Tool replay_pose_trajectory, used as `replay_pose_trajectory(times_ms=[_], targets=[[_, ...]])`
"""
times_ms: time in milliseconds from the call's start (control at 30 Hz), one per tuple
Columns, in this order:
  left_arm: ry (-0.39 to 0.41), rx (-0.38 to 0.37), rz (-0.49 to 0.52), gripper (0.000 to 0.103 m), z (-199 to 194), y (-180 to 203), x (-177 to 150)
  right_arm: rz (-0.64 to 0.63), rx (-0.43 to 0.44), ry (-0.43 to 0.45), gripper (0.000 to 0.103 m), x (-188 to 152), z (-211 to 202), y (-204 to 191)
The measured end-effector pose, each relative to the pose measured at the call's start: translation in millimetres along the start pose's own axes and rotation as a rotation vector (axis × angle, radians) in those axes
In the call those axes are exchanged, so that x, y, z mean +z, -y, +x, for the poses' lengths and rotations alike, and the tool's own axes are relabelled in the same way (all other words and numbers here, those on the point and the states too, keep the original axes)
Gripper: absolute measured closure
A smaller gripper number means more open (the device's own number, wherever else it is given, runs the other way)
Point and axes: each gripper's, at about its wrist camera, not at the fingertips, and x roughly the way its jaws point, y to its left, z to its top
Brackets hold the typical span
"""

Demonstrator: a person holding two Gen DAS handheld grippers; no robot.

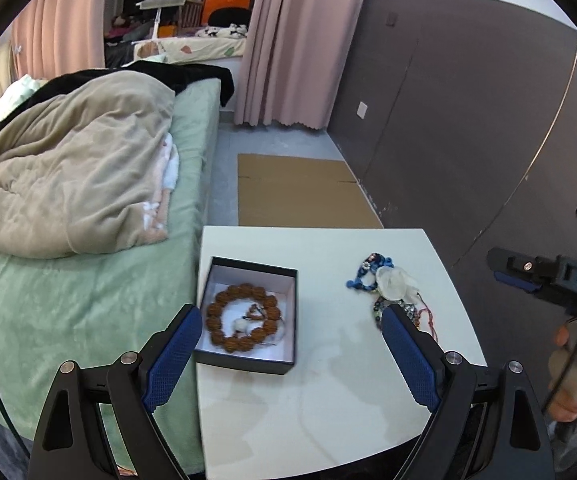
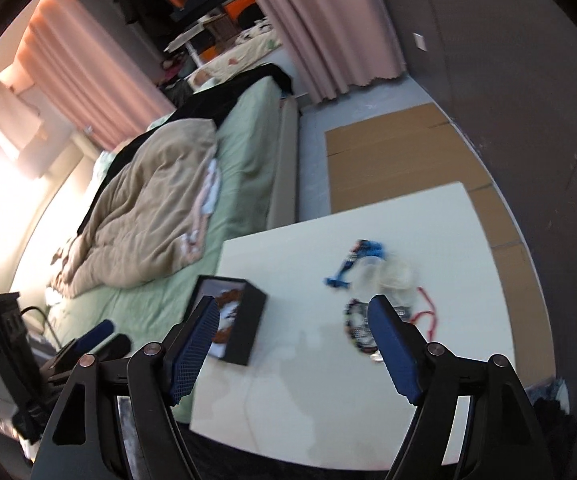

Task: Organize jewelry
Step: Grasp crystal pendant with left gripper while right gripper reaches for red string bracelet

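Note:
A black open box (image 1: 248,316) sits on the white table (image 1: 328,400) near its left edge, holding a brown wooden bead bracelet (image 1: 240,318). A pile of jewelry (image 1: 388,286) lies to the right: blue beads, a clear piece, dark beads and a red cord. My left gripper (image 1: 292,320) is open and empty above the table's near side. In the right wrist view the box (image 2: 240,320) and the pile (image 2: 372,280) show blurred; my right gripper (image 2: 292,312) is open and empty above the table (image 2: 308,400). The right gripper also shows in the left wrist view (image 1: 504,268).
A bed (image 1: 88,280) with a green sheet and beige quilt (image 1: 68,184) borders the table's left side. Flat cardboard (image 1: 300,188) lies on the floor beyond the table. A dark wall (image 1: 468,120) runs along the right. Pink curtains (image 1: 288,40) hang behind.

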Motion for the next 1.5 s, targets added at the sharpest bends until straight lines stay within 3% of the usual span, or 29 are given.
replay_pose_trajectory(times_ms=[100,433,600,800,1133,1200,1300,1467,1500], targets=[[-0.017,-0.006,0.036,0.012,5.1,20.9,4.6,0.042,-0.047,-0.028,0.026,-0.2,6.4,22.8],[-0.069,-0.004,0.156,0.013,42.7,92.9,27.1,0.15,-0.052,-0.011,0.026,-5.9,-6.4,88.9],[-0.134,-0.033,0.179,0.028,75.9,114.8,32.6,0.213,-0.056,-0.02,0.026,-4.8,-1.8,112.4],[-0.186,-0.055,0.207,0.039,110.0,130.3,34.9,0.277,-0.07,-0.031,0.026,-5.6,12.3,134.2],[-0.282,-0.073,0.226,0.046,173.4,153.5,27.4,0.305,-0.114,-0.062,0.026,-6.3,21.8,160.4],[-0.312,-0.067,0.219,0.054,189.6,156.6,25.6,0.317,-0.119,-0.075,0.026,-6.0,25.5,166.6],[-0.34,-0.065,0.208,0.058,209.4,158.5,23.2,0.343,-0.11,-0.103,0.026,-6.6,32.1,175.4],[-0.387,-0.065,0.195,0.073,233.5,160.2,16.2,0.346,-0.114,-0.11,0.026,-3.3,36.9,174.2],[-0.391,-0.063,0.197,0.083,235.6,160.1,14.9,0.346,-0.113,-0.111,0.026,-3.4,37.8,173.4]])
